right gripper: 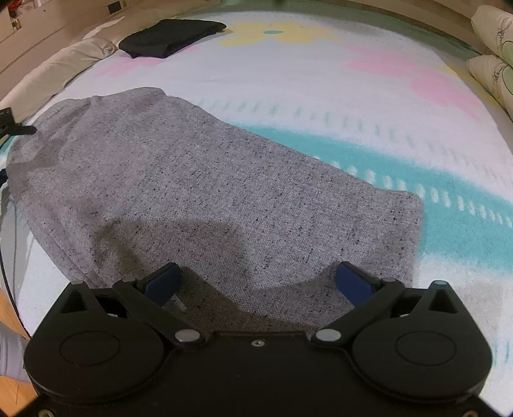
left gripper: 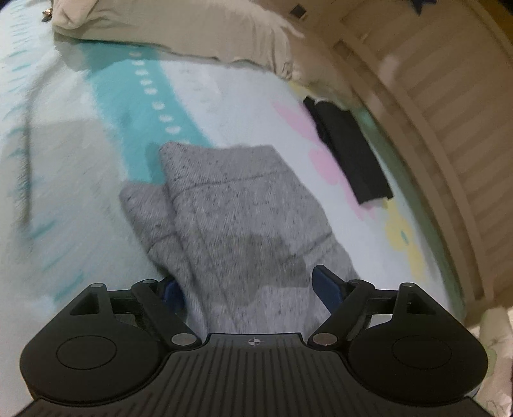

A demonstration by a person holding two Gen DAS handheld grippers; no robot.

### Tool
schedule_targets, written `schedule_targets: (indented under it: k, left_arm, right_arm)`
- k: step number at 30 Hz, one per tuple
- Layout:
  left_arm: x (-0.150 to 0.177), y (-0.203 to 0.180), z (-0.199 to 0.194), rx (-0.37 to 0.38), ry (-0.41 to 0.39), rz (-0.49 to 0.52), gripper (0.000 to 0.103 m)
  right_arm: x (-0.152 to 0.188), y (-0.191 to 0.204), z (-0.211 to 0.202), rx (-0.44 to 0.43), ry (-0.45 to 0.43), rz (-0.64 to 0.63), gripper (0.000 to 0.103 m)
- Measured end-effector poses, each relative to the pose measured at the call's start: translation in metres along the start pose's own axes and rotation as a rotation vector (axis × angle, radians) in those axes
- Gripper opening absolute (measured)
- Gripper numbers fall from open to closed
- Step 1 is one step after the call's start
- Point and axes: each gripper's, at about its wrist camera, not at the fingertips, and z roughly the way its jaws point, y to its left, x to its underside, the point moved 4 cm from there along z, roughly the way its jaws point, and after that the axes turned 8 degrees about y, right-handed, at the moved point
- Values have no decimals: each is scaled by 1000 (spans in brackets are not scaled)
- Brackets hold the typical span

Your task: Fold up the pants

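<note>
The grey speckled pants (left gripper: 237, 208) lie folded over on the patterned bed cover, with one layer on top of another. In the right wrist view the pants (right gripper: 192, 179) fill the middle as a broad folded slab. My left gripper (left gripper: 250, 288) is open, its blue pads either side of the near end of the pants, just above the cloth. My right gripper (right gripper: 256, 282) is open too, low over the near edge of the pants, pads apart and holding nothing.
A folded black garment (left gripper: 349, 150) lies on the cover near the bed's slatted rail (left gripper: 449, 128); it also shows in the right wrist view (right gripper: 170, 37). A beige pillow (left gripper: 179, 29) lies at the far side. Patterned pillows (right gripper: 493, 61) sit at the right.
</note>
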Motion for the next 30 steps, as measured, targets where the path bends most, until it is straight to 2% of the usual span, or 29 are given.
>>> schedule_targets:
  k: [2,5,10,11,12,13,14,17,19,22,26,30]
  left_arm:
    - [-3,0,4,27,-19,-4,93]
    - [-9,-5,11,38,-15,20,102]
    - [-11,-15,17,11,-7,61,102]
    - [-10,-15,16,21,-9,63,95]
    - [-9,-16,15,31,-15,67,81]
    - [-9,-16,15,19,-14,68,37]
    - [-8,-17,12,-20,-16,72,21]
    - [-5,-33,-1,-30,-72,154,20]
    - [-1,-51,-13,-46,-107,240,19]
    - [13,-89,-43,-27,-176,406,19]
    - [45,-142,-88,23,-274,652,19]
    - [100,-189,-122,87,-341,910,19]
  right_arm:
    - [0,0,0,-1,-2,-1,103]
    - [-1,0,0,-1,-4,-1,103]
    - [-4,1,1,-4,-2,7,103]
    - [-4,1,2,-5,-1,6,103]
    - [-4,1,2,-6,0,6,103]
    - [-4,1,2,-6,1,7,103]
    - [-4,1,2,-5,2,9,103]
    - [-5,2,2,-5,5,8,103]
    - [-5,2,2,-7,8,8,103]
    - [-6,1,2,-15,19,7,103]
    - [-8,-3,0,-39,32,22,103]
    - [-8,-9,-4,-83,36,68,103]
